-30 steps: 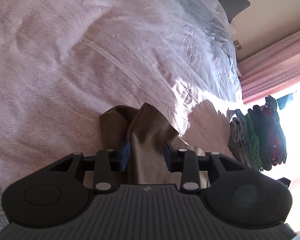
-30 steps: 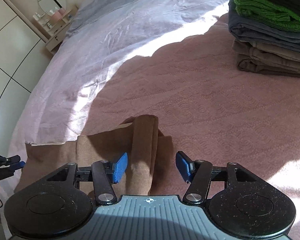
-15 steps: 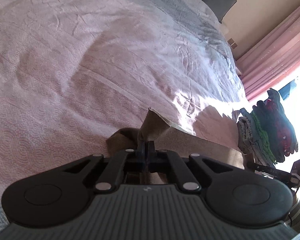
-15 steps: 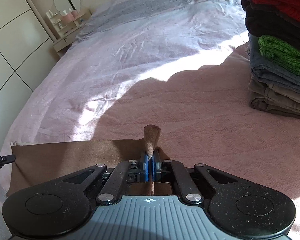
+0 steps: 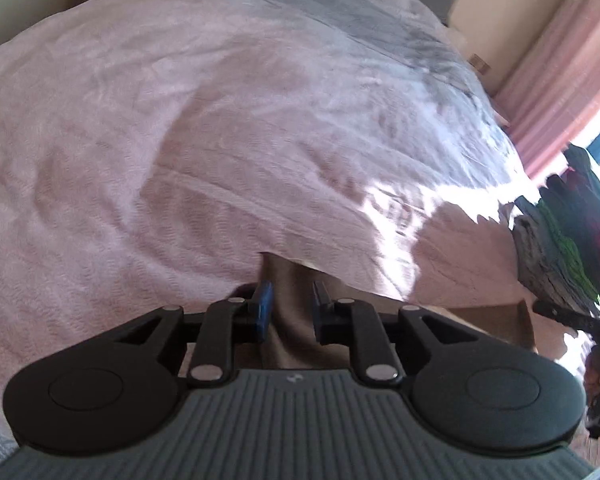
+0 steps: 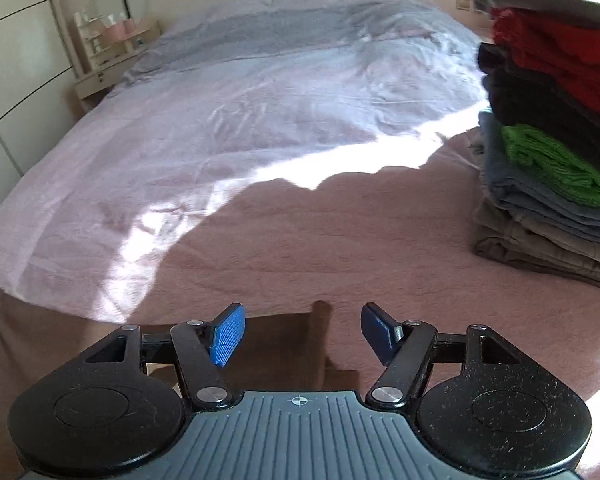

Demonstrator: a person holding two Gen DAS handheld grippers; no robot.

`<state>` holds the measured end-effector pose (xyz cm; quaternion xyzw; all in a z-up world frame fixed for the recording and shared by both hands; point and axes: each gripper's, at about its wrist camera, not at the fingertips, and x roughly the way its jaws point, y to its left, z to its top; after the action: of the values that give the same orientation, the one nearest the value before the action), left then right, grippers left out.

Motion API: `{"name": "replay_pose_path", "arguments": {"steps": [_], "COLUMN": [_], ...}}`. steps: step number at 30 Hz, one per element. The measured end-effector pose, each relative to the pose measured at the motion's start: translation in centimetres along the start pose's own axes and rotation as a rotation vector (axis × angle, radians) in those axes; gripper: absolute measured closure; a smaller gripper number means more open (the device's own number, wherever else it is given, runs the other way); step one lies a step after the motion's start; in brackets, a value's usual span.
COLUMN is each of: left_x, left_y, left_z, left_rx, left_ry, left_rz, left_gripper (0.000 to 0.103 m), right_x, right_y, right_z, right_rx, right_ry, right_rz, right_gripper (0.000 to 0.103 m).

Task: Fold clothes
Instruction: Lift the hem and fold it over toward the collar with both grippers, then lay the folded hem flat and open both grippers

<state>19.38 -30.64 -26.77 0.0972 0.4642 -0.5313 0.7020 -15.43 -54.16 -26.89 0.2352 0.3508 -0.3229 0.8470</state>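
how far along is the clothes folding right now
Done: a stack of folded clothes sits on the bed. In hand: nothing; the left tool and right tool are both open over the brown garment, which lies flat on the pink blanket. Left: possibly more folds, then stacking it.

Ahead of the right gripper [image 6: 302,334] the pink bedspread [image 6: 300,240] lies bare and open to the far pillows. A tall stack of folded clothes [image 6: 552,152] blocks the right side (grey, red, black, green layers). A brown garment [image 6: 284,344] lies low at the near edge under both grippers.
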Motion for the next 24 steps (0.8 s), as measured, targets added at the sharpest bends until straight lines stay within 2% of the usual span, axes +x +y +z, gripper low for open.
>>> {"name": "replay_pose_path", "arguments": {"steps": [1, 2, 4, 6, 9, 12, 16, 18, 22, 23, 24], "left_x": [0.1, 0.8, 2.6, 4.4, 4.9, 2.5, -0.5, -0.5, 0.0, 0.1, 0.2], "left_y": [-0.8, -1.5, -2.3, -2.0, -1.3, -0.5, 1.3, 1.0, 0.2, 0.0, -0.2], "left_z": [0.0, -0.3, -0.8, -1.0, -0.4, 0.1, -0.5, -0.8, -1.0, -1.1, -1.1], "left_rx": [0.046, 0.094, 0.168, 0.196, 0.149, 0.053, -0.062, -0.053, -0.022, -0.014, -0.007], "left_ry": [0.009, 0.028, 0.052, 0.043, -0.002, -0.066, -0.062, -0.056, -0.049, -0.047, -0.046], "left_rz": [-0.013, -0.018, -0.008, 0.027, 0.035, 0.024, 0.028, 0.03, 0.055, 0.062, 0.068], "left_gripper": [0.096, 0.097, 0.096, 0.096, 0.096, 0.092, 0.092, 0.092, 0.089, 0.089, 0.084], "right_x": [0.2, 0.7, 2.5, 4.3, 5.9, 4.1, 1.6, 1.1, 3.8, 4.7, 5.3], "right_y": [1.0, 1.9, 3.7, 4.0, 2.5, 0.9, 1.1, 1.8, 3.7, 3.3, 3.0], "right_z": [0.0, -0.1, -0.7, -1.3, -1.5, -1.0, -0.8, -0.9, -2.3, -2.7, -3.0], "right_rx": [-0.035, -0.082, -0.188, -0.233, -0.195, -0.08, -0.052, -0.055, -0.155, -0.151, -0.145], "right_ry": [0.012, 0.029, 0.068, 0.074, 0.081, 0.038, 0.017, 0.019, 0.072, 0.077, 0.078], "right_rz": [0.035, 0.047, 0.024, -0.041, -0.132, -0.109, -0.06, -0.01, -0.044, -0.08, -0.109], "right_gripper": [0.043, 0.044, 0.045, 0.045, 0.045, 0.045, 0.045, 0.045, 0.045, 0.045, 0.045]}}
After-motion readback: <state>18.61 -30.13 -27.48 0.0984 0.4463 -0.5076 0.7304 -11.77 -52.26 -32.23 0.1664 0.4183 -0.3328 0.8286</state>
